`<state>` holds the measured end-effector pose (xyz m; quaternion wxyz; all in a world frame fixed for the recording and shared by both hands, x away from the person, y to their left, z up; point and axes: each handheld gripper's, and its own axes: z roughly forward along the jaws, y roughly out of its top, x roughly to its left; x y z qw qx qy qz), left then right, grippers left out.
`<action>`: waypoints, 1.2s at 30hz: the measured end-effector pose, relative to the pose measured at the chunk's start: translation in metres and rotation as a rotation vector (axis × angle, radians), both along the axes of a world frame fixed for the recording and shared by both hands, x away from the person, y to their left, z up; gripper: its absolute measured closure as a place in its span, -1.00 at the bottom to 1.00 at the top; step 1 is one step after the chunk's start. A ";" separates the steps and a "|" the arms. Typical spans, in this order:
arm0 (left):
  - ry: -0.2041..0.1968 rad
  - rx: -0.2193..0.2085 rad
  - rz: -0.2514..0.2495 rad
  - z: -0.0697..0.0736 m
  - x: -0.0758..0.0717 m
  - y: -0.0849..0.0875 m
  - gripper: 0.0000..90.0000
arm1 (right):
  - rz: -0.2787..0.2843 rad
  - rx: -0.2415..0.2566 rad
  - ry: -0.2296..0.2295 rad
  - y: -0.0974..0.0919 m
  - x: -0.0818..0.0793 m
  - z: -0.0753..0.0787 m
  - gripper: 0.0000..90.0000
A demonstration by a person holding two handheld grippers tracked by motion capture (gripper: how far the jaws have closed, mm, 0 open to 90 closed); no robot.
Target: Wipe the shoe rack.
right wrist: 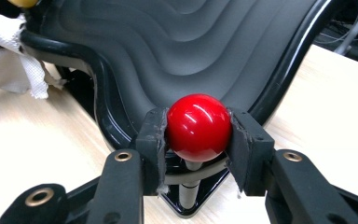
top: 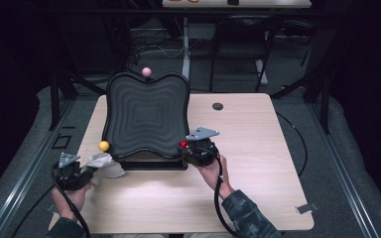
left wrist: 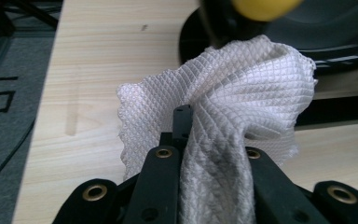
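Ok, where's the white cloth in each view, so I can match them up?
High view: white cloth at lower left, bunched in the left gripper beside the black tray.
Left gripper view: centre, pinched between the fingers.
Right gripper view: top-left corner, partly cut off.
Shared landmark: the yellow ball right above the cloth.

A pale wooden table point(top: 258, 163) with a small round hole point(top: 218, 106) stands on grey carpet point(top: 349, 129) in a dark room, with black frame legs and what may be loose cables point(top: 151, 49) behind it, under a second tabletop point(top: 238, 4)
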<state>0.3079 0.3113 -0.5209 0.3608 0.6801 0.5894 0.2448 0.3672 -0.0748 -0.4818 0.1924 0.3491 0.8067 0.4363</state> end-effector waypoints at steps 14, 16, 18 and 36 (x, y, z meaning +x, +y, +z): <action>0.011 0.033 0.001 -0.005 0.008 -0.004 0.87 | -0.034 0.001 0.015 -0.013 0.005 0.001 0.24; 0.003 0.017 -0.007 -0.006 0.012 -0.006 0.87 | -0.052 0.009 0.019 -0.015 0.007 0.000 0.06; -0.002 0.014 -0.012 -0.006 0.013 -0.007 0.87 | -0.047 0.020 0.020 -0.015 0.007 0.000 0.02; 0.028 0.073 -0.079 -0.025 0.026 -0.029 0.88 | -0.024 0.014 -0.013 -0.011 0.006 -0.001 0.34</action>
